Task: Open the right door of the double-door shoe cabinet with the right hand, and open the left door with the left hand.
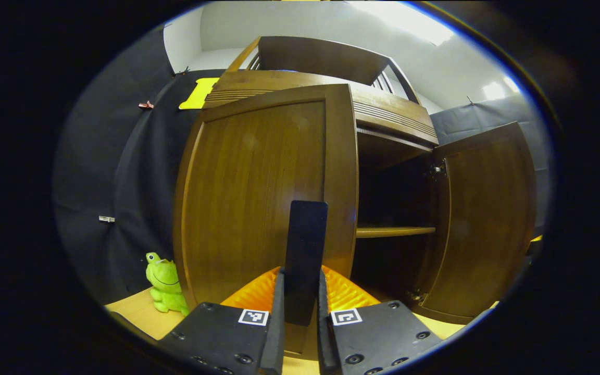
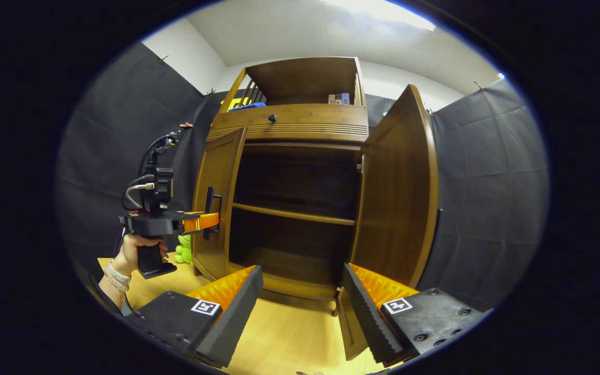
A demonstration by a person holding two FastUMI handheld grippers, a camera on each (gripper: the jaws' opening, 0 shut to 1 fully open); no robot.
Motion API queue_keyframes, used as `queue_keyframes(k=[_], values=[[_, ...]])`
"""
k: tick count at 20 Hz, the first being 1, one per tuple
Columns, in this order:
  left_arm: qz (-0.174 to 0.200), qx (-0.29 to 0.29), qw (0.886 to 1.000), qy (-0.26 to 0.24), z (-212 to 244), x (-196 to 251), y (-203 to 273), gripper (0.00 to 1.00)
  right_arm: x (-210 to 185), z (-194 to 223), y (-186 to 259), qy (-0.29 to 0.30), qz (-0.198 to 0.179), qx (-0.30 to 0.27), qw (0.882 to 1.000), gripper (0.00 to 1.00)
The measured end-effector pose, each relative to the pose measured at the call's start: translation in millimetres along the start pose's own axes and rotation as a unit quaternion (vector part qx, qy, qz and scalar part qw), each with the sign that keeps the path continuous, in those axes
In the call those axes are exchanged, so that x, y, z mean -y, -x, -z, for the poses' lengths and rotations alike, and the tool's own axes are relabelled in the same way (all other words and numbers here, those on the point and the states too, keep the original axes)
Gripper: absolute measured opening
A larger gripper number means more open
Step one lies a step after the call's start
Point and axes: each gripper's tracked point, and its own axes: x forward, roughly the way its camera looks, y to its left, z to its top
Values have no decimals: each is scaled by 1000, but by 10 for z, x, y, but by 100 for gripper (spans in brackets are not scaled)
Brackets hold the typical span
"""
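Wood-brown left door carries an upright dark handle, long axis vertical, and the left tongs are closed on it, both fingers pressing its sides. From the right gripper view, the left tongs meet that handle with a hand behind them. Right tongs gape wide, holding nothing, just before the shoe cabinet. Its right door is swung well out; the left one is partly open. Inside, a shelf runs level. A green plush toy sits on the pale wooden floor beside the cabinet's left door. Black cloth hangs behind.
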Motion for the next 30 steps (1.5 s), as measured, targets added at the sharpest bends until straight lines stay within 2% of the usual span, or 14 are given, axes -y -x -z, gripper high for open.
queue_keyframes(k=[7,17,20,26,30], values=[[-11,-1,1000,4,-62,-246,404,29,-389,10,-5,3,-39,-3,999,97],[-63,-9,998,-12,-142,-721,909,22,-777,112,-292,-5,-103,-1,995,96],[-75,-8,997,-15,-158,-852,1014,19,-772,112,-370,-9,-114,1,993,96],[-121,-4,992,-17,-207,-1216,1231,8,-686,117,-467,-20,-130,5,991,96],[-146,-3,989,-13,-209,-1483,1308,5,-583,92,-459,-18,-142,9,990,98]])
